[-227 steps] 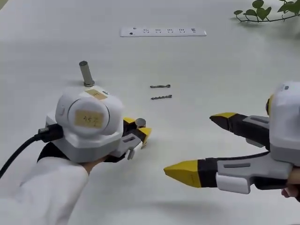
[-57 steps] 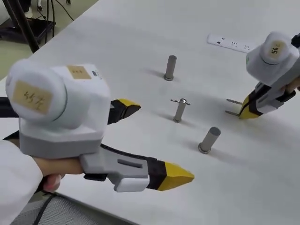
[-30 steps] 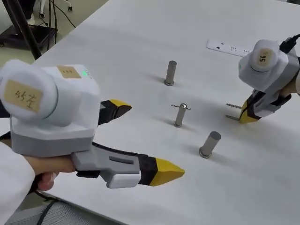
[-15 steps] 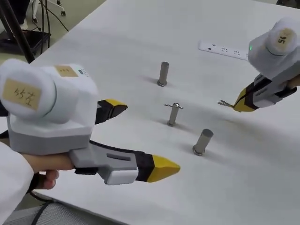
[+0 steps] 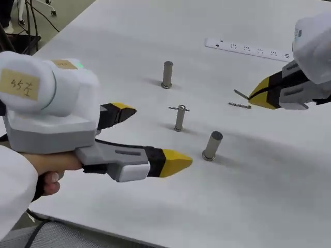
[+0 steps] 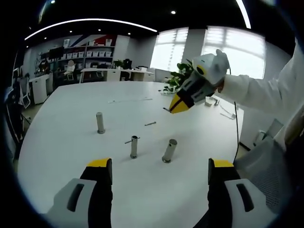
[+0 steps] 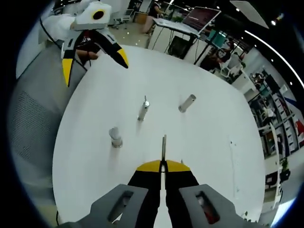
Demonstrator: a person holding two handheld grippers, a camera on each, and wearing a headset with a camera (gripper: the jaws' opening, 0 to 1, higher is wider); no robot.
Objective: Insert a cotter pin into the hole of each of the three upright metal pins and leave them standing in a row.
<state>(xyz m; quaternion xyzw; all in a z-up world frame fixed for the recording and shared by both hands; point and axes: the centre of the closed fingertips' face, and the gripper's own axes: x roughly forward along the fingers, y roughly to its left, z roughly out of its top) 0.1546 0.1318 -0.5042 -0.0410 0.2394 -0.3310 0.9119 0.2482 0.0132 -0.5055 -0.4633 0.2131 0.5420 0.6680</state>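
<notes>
One down, two to go by the look of it. The middle metal pin [image 5: 179, 120] has a fitted cotter pin [image 5: 179, 108] through its top, while the far metal pin [image 5: 167, 75] and the near metal pin [image 5: 212, 145] are both bare. All three stand in a loose diagonal row on the white table [image 5: 103, 41], apart from each other. The near one looks a bit tilted, but I can't tell whether that's just the camera angle.

The right gripper [image 5: 254, 96] has its jaws pinched tight on the held cotter pin [image 7: 164, 142]. It grips one end so most of the length pokes out front, which makes sense since the free end has to thread the hole. It hovers off to the side of the row. A spare cotter pin [image 5: 239, 105] lies flat on the table just beside it, presumably waiting for the last pin. A power strip [image 5: 248, 49] sits further back.

The left gripper [image 6: 156, 166] hangs with its jaws spread wide and nothing in them, facing the row. My guess is it's parked there to steady a pin during threading. Lining up that tiny hole looks like the fiddly bit.
</notes>
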